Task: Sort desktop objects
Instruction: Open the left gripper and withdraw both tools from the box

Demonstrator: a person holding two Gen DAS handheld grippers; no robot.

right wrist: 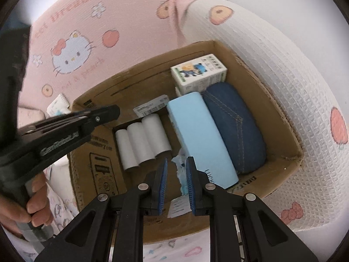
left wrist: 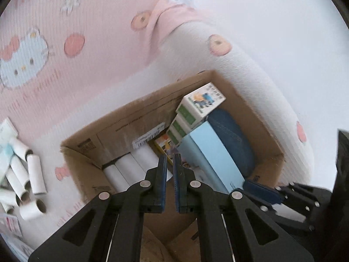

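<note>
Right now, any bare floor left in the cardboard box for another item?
Little. The brown cardboard box has bare floor only between the three white paper tubes and the labelled back wall. The right half is crowded: light blue rectangular case, denim pouch, white cartoon cartons. The right gripper holds a small packet there.

We see the cardboard box [right wrist: 281,113] on the bedding [right wrist: 305,83]. In it, L to R: three paper tubes [right wrist: 142,138] side by side, flat case [right wrist: 200,135], denim pouch [right wrist: 235,126]; small cartons [right wrist: 198,73] stacked behind. More tubes [left wrist: 26,179] lie outside, left of box.
</note>
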